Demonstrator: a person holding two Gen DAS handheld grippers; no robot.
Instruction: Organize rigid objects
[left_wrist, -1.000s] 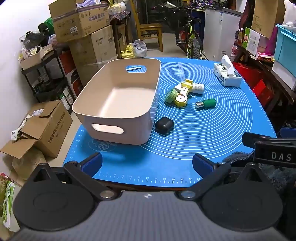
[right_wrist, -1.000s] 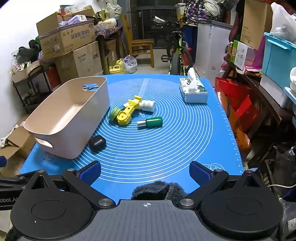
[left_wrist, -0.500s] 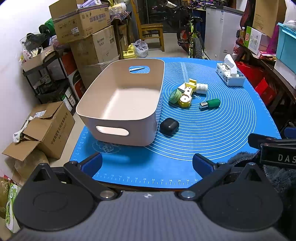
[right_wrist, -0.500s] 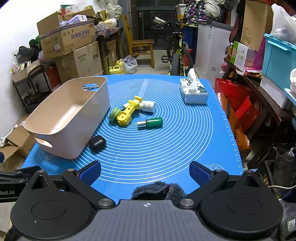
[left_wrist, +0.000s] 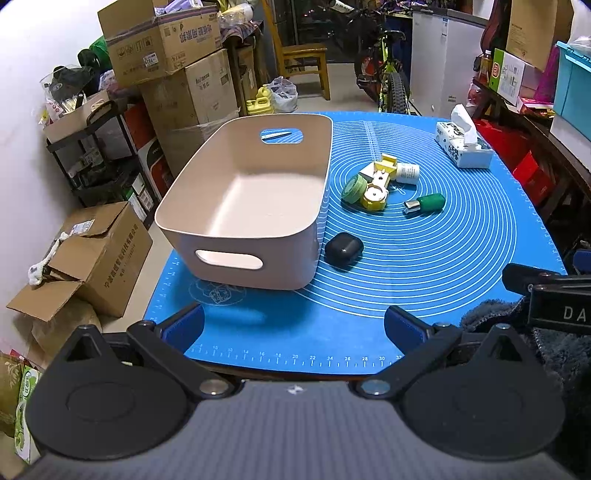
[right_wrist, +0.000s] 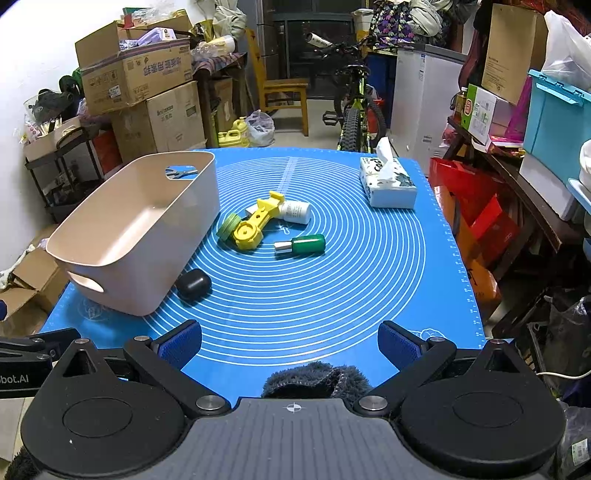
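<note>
An empty beige bin (left_wrist: 255, 173) (right_wrist: 140, 221) stands on the left of the blue mat (left_wrist: 461, 258) (right_wrist: 332, 288). A black case (left_wrist: 343, 249) (right_wrist: 193, 283) lies by its near right corner. Further back lie a green round lid (left_wrist: 353, 189) (right_wrist: 228, 226), a yellow plastic part (left_wrist: 377, 184) (right_wrist: 255, 225), a white bottle (left_wrist: 406, 172) (right_wrist: 294, 212) and a green-capped piece (left_wrist: 424, 204) (right_wrist: 303, 244). My left gripper (left_wrist: 293, 326) is open and empty at the mat's near edge. My right gripper (right_wrist: 290, 343) is open and empty, also near the front edge.
A tissue box (left_wrist: 463, 142) (right_wrist: 389, 181) stands at the mat's back right. Cardboard boxes (left_wrist: 92, 254) and a shelf are left of the table. A bicycle (right_wrist: 356, 110) and chair (right_wrist: 280, 88) stand behind. Clutter lines the right side.
The left gripper has drifted slightly, so the bin and objects shift right and nearer in its view. The right view barely changes. Both grippers stay open.
</note>
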